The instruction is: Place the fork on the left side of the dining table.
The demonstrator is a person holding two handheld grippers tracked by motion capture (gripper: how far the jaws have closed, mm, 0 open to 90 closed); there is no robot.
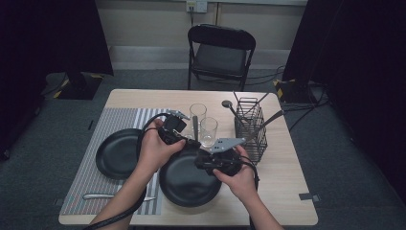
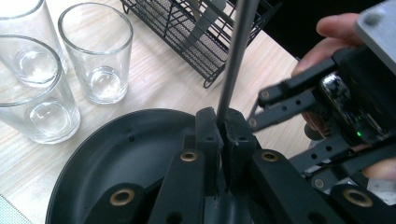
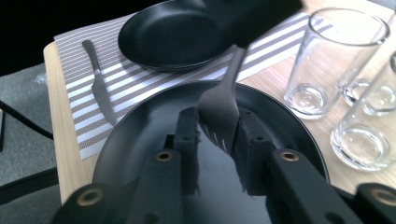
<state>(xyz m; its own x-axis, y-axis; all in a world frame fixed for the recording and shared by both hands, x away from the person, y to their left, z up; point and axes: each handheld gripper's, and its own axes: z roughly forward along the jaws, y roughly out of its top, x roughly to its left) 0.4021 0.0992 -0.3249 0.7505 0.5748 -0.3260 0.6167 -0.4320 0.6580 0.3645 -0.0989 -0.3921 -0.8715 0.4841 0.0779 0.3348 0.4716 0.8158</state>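
Observation:
A grey metal fork (image 3: pixel 219 112) hangs over the near black plate (image 1: pixel 189 184), held from both ends. My left gripper (image 2: pixel 223 121) is shut on its thin handle (image 2: pixel 233 56), which rises between the jaws. My right gripper (image 3: pixel 217 135) has the tined head between its pads, and both pads touch its edges. In the high view the left gripper (image 1: pixel 184 139) and the right gripper (image 1: pixel 203 160) meet over the plate's far rim. The left gripper view also shows the right gripper (image 2: pixel 327 116) and the hand holding it.
A second black plate (image 1: pixel 117 153) and a knife (image 1: pixel 100 195) lie on the striped placemat (image 1: pixel 91 167). Clear glasses (image 1: pixel 208 132) stand just behind the grippers. A black wire cutlery basket (image 1: pixel 251 129) with utensils is at the right. A folding chair (image 1: pixel 220 50) stands beyond the table.

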